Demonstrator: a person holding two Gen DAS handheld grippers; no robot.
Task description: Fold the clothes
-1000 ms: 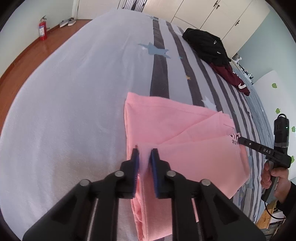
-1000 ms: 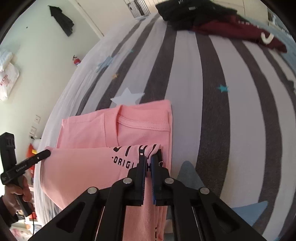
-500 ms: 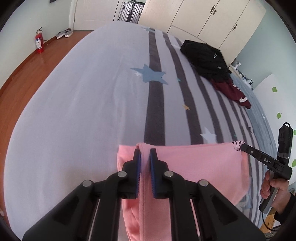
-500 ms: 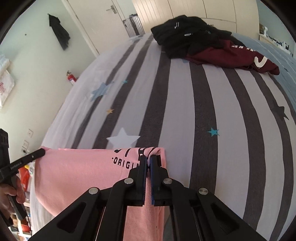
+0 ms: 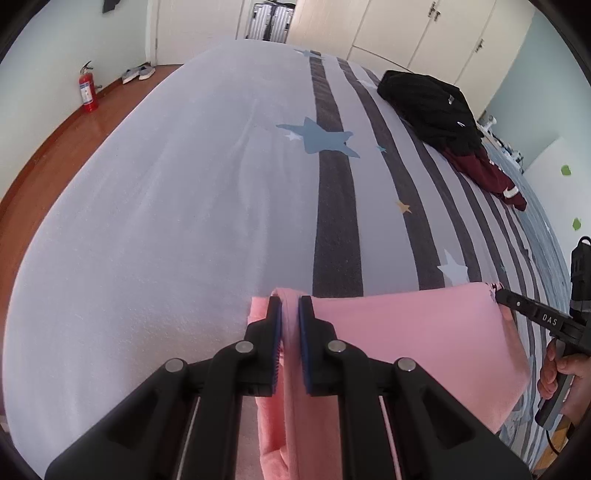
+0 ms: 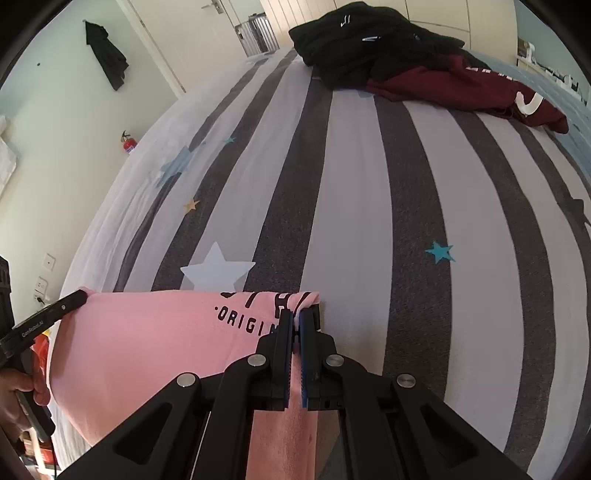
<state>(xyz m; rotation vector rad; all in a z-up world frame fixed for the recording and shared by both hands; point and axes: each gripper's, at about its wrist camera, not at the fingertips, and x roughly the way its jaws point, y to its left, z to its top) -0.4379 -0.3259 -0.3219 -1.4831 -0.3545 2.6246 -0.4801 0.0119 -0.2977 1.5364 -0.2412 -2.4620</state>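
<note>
A pink T-shirt with black lettering hangs stretched between my two grippers, lifted above the striped bed. My left gripper is shut on one upper corner of the pink T-shirt. My right gripper is shut on the other upper corner, next to the lettering. The right gripper also shows at the right edge of the left wrist view. The left gripper shows at the left edge of the right wrist view. The shirt's lower part is hidden below the grippers.
A black garment and a maroon garment lie piled at the bed's far end. A red fire extinguisher stands on the wooden floor left of the bed. White wardrobe doors line the far wall.
Both grippers have lifted the pink T-shirt off the bed. It lay partly folded on the bed a second ago and now hangs as a taut sheet between them.
</note>
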